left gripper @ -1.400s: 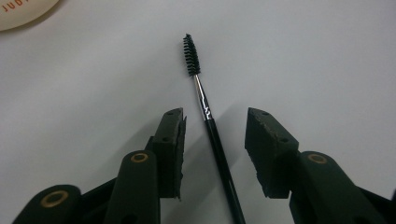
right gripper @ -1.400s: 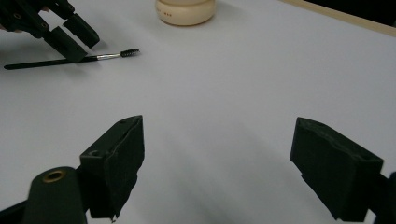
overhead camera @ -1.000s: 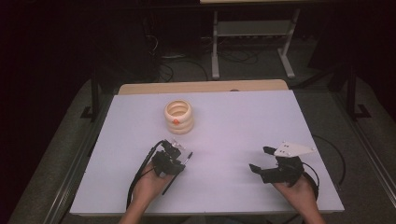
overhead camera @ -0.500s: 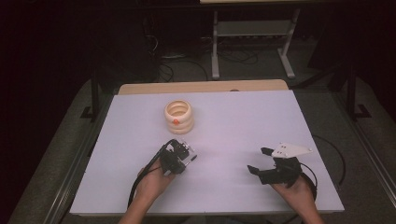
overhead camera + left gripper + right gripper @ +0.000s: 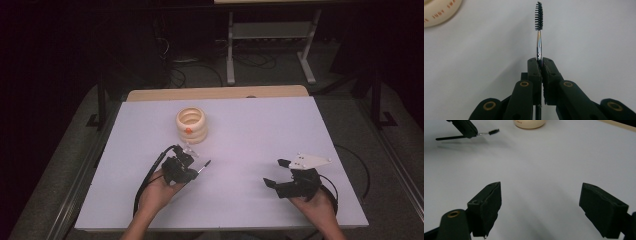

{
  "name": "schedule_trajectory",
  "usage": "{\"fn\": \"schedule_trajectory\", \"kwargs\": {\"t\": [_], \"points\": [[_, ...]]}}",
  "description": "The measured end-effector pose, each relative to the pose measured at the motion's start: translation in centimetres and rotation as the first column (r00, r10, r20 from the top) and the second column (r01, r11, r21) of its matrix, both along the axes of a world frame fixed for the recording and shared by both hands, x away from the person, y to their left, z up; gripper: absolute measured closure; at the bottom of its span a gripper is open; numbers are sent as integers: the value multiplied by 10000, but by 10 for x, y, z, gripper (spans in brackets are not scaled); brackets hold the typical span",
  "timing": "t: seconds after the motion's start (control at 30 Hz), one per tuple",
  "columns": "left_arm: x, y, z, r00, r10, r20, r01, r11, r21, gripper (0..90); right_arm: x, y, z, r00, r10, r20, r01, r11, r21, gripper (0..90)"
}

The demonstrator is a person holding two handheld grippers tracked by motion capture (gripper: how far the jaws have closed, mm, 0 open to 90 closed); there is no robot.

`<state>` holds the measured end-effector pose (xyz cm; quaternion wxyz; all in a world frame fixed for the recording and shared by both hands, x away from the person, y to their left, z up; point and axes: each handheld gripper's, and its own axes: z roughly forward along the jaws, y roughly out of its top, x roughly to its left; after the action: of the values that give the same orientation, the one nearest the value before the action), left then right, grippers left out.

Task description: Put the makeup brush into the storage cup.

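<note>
One small mascara-type brush (image 5: 538,30) is pinched by its thin metal stem between the pressed-together jaws of my left gripper (image 5: 540,61), bristles pointing forward and clear of the white table (image 5: 260,125). So the pickup looks done to me; what seems left is carrying it to the cream ringed cup (image 5: 191,125) just ahead. My right gripper (image 5: 549,202) waits with jaws spread wide, holding nothing.

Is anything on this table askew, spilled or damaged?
Nothing stands out. The cream ribbed holder stands upright on the white table. The left claw is shut on a small brush, held straight. The right claw is open and holds nothing.
</note>
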<state>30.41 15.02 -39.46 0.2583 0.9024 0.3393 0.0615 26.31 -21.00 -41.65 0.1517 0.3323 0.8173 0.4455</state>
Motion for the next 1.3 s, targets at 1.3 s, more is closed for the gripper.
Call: {"fn": "schedule_trajectory", "kwargs": {"t": [1.3], "points": [[-28,14,19,9831,-469,1768,1279,8671,-4814,860,12,117,11,9218,3699,-1162,-3578,9270,1129,303]]}}
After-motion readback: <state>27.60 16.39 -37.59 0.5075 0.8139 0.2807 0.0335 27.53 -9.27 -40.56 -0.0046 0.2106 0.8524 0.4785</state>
